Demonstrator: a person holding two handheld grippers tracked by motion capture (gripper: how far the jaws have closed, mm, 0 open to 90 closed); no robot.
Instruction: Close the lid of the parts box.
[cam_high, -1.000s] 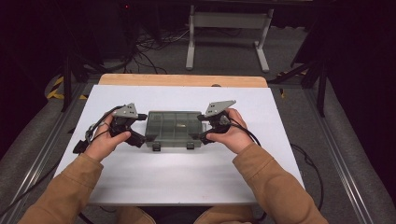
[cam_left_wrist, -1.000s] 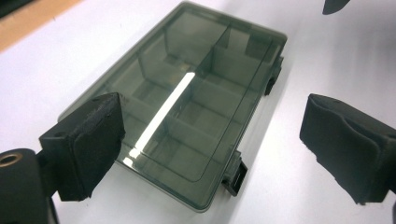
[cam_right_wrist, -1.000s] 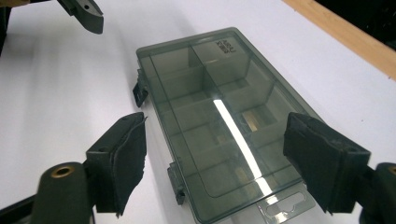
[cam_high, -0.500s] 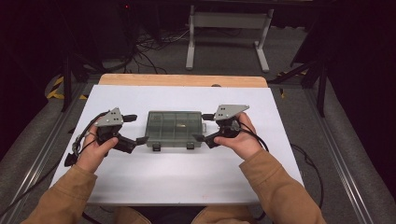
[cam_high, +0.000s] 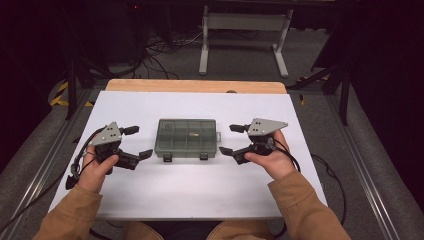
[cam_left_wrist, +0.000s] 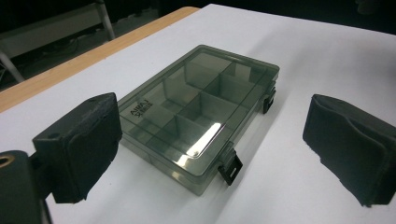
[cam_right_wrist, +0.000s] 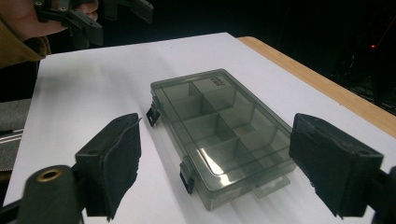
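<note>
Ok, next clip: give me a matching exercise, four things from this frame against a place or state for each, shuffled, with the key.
Things:
1. compartment box
2. left gripper
3. right gripper
4. wooden strip

Places or states:
A. open, off the box's right end
B. along the table's far edge
C. lid closed, mid-table
D. open, off the box's left end

Pairs: 1-C, 2-D, 3-A, 4-B

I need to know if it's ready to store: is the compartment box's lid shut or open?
Shut. The compartment box lies flat with its clear lid down over the dividers, and both black latches sit folded against its front wall.
</note>
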